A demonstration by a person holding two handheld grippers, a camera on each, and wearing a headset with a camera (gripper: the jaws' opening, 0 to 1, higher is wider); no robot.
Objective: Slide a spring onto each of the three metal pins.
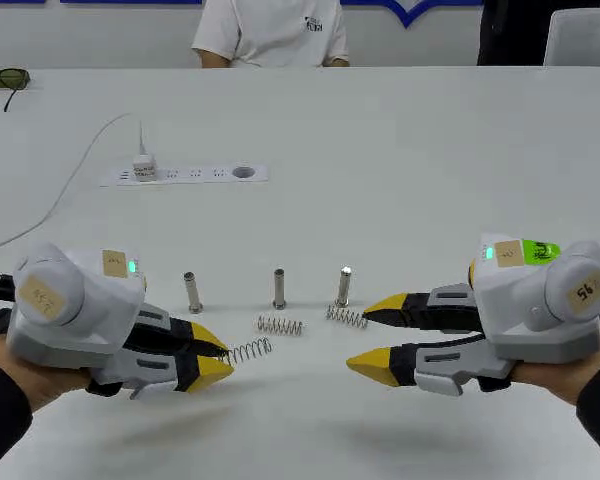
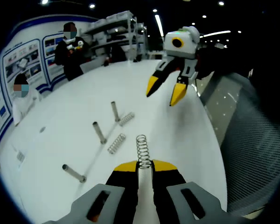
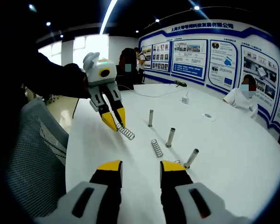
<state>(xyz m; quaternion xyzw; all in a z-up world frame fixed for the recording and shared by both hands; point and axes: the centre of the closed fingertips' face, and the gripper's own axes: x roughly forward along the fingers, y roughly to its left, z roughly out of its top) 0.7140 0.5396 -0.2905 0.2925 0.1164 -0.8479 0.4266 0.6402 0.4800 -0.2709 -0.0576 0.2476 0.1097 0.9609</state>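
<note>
Metal spring (image 1: 248, 350), gripped at one end by the closed left tool (image 1: 218, 362), lay along the tool's line, nearly level; the nearest pin (image 1: 192, 292) stood upright just beyond on the bench (image 1: 400, 140); the right tool (image 1: 358, 340) gaped empty.

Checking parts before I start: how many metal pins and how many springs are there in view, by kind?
Metal pins: 3
Springs: 3, one gripped by the left hand-held gripper
Total: 6
</note>
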